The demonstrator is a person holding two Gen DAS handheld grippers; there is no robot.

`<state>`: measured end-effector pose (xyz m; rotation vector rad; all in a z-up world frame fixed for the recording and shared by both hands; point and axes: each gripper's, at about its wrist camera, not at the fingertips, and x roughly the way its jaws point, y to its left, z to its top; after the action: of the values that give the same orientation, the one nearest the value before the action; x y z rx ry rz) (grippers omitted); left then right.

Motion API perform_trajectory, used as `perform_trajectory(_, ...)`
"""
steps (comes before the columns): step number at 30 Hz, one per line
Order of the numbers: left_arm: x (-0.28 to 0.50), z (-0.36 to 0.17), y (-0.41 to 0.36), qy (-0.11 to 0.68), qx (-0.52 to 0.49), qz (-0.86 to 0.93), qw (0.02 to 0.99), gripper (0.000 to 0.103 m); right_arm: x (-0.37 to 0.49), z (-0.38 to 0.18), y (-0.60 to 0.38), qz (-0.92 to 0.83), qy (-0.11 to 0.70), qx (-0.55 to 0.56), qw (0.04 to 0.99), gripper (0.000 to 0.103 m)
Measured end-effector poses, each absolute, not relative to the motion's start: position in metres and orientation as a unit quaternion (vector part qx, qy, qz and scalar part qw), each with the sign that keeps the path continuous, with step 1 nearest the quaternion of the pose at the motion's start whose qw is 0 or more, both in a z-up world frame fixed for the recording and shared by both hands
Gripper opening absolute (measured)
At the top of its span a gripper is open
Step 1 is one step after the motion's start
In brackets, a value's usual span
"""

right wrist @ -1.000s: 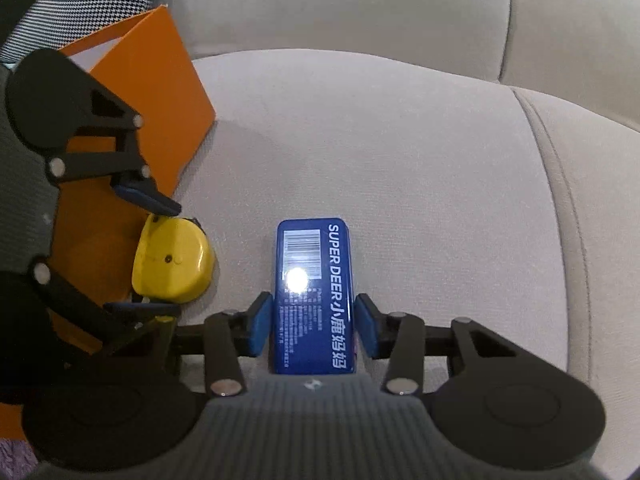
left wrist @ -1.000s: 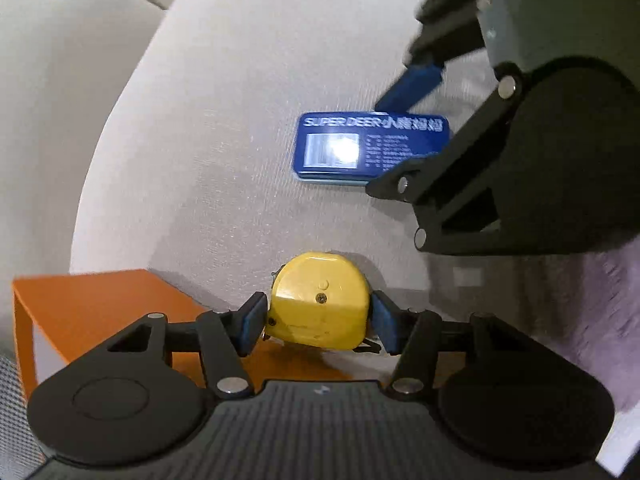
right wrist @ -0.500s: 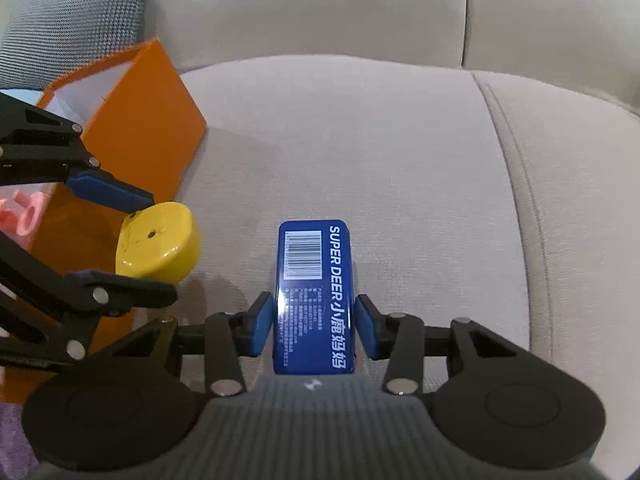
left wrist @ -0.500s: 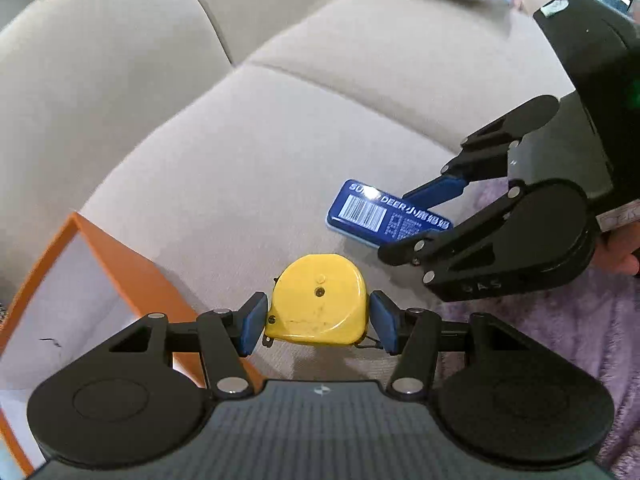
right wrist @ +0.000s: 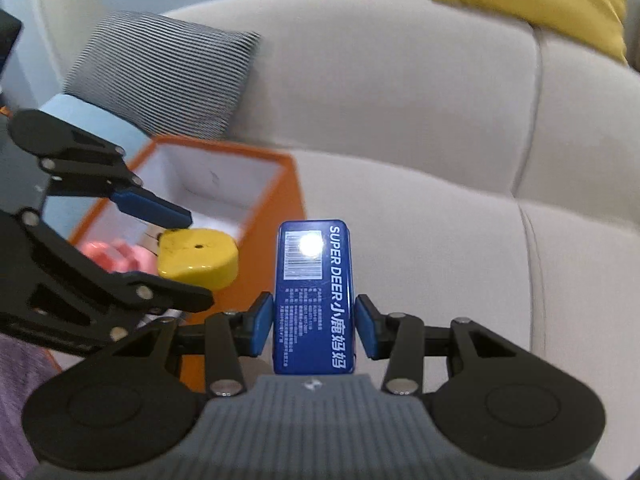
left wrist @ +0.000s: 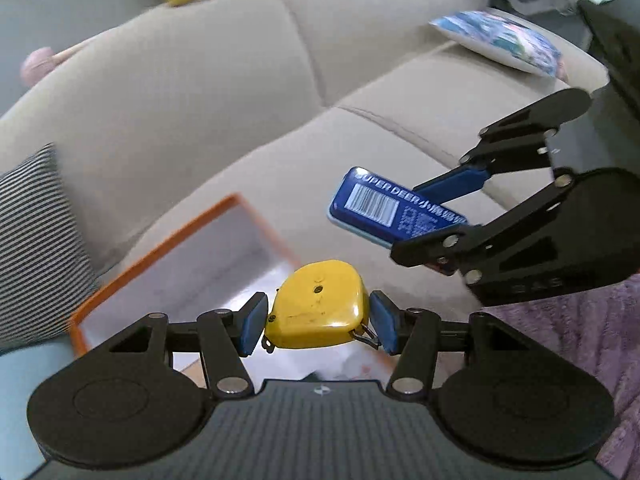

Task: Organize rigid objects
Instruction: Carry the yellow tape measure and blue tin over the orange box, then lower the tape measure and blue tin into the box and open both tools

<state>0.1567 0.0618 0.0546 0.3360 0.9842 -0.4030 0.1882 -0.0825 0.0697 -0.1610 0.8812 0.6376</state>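
Both pairs of jaws are closed on cargo: the left gripper pinches a yellow tape measure between its blue pads, about half open around its body, and the right gripper clamps a blue tin by its long sides, narrower. Both things are off the sofa cushion, in the air. The tape measure hangs over the near corner of the orange box; the tin is just beside the box, over the cushion. The box is open, with something pink inside. By my reading, pick-up is done for both; what is left is lowering each into the box and letting go.
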Motion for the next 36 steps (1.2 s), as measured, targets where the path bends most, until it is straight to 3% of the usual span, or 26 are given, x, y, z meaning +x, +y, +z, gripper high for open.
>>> perform_trajectory(9,0.165,0.056,0.123,0.479,0.139,-0.126,0.857,0.063,0.199,0.091,-0.001,0.369,0.382,-0.159,0.832,0.046)
perform_trajectory(20,0.19,0.032,0.177,0.516,0.118,-0.098,0.843,0.063,0.233,0.071,0.062,0.406,0.381,-0.273,0.785,0.046)
perform_trajectory(36,0.223,-0.014,0.167,0.555,0.166,-0.119,0.806,0.063,0.262,0.009,0.114,0.453,0.396,-0.381,0.702,0.046)
